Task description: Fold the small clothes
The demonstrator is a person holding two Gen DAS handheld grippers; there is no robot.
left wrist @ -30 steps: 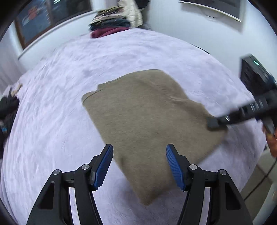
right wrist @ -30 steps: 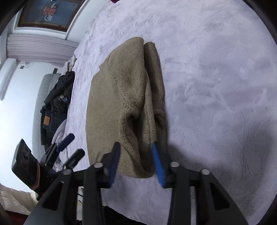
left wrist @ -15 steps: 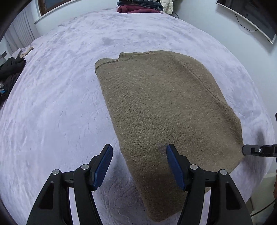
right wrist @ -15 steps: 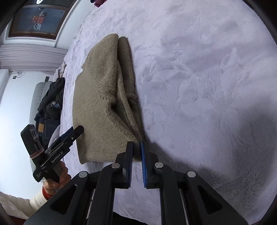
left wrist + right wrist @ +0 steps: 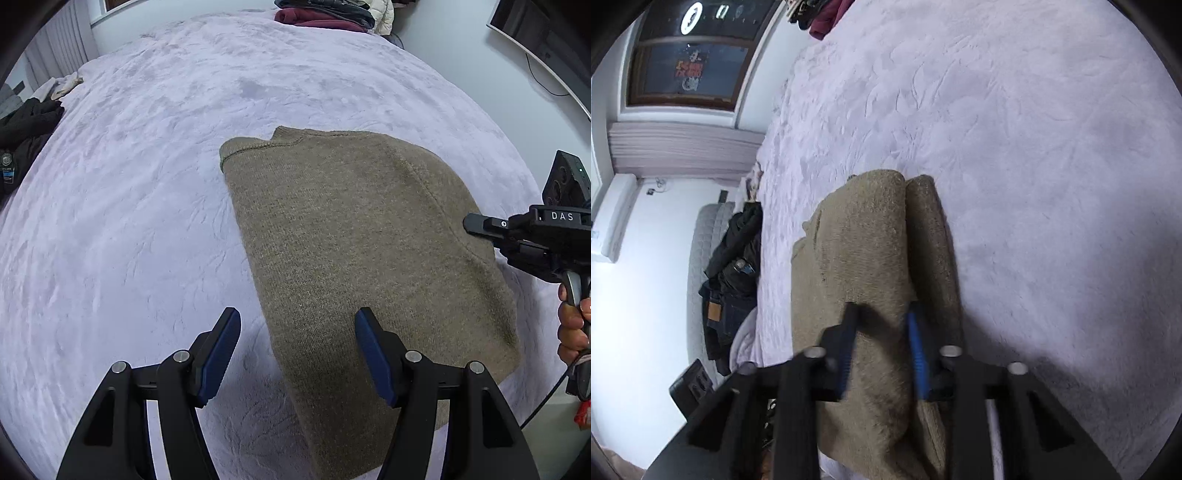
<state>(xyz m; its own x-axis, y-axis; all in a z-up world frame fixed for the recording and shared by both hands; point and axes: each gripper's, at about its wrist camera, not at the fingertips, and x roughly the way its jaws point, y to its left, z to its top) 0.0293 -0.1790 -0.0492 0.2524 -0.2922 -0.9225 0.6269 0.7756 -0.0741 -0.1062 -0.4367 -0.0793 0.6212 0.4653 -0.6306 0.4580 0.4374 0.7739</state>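
A tan knitted sweater (image 5: pixel 362 251) lies folded on the lilac bedspread (image 5: pixel 129 221). My left gripper (image 5: pixel 295 354) is open and empty, hovering over the sweater's near left edge. My right gripper (image 5: pixel 882 343) is part open, its blue pads either side of the sweater's (image 5: pixel 871 258) top folded layer; I cannot tell whether they press on it. In the left wrist view the right gripper (image 5: pixel 476 221) sits at the sweater's right edge, its fingertips hard to make out.
A stack of folded clothes (image 5: pixel 325 14) lies at the bed's far end. Dark garments (image 5: pixel 26 125) are heaped at the left edge, also in the right wrist view (image 5: pixel 735 280). A wall screen (image 5: pixel 546 40) is at the right. The bed's edge is close on the right.
My right gripper, shut at the sweater's corner half a second ago, has opened partway and moved onto the sweater's fold. The left gripper has stayed open and drifted slightly.
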